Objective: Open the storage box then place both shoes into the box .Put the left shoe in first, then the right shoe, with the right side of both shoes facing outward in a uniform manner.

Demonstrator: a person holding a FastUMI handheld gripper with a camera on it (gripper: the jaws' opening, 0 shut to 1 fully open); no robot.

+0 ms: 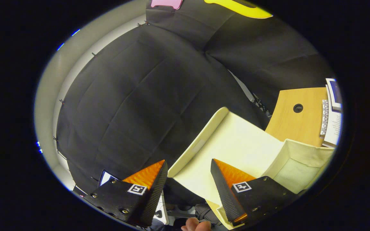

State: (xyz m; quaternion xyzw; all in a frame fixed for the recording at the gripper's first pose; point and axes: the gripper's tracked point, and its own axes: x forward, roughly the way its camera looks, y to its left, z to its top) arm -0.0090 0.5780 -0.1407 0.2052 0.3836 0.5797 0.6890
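The cream storage box (303,160) stands on the wooden table just beyond my right finger, its pale fabric inside showing. Its flat cream lid (236,141) is swung up and tilted, reaching from the box's near wall across to the space ahead of my fingers. The lid's rounded rim (198,144) runs down into the gap between the two fingers. My gripper (188,179) is open; the left fingertip (154,179) lies outside the rim, and the right fingertip (226,183) overlaps the lid's face. I cannot tell whether either finger touches the lid.
The wooden table (295,123) has a round hole in it, and a stack of books and papers (332,112) lies at its far side. A black cloth wall (146,96) hangs close behind. A person's hand (196,225) shows below the fingers.
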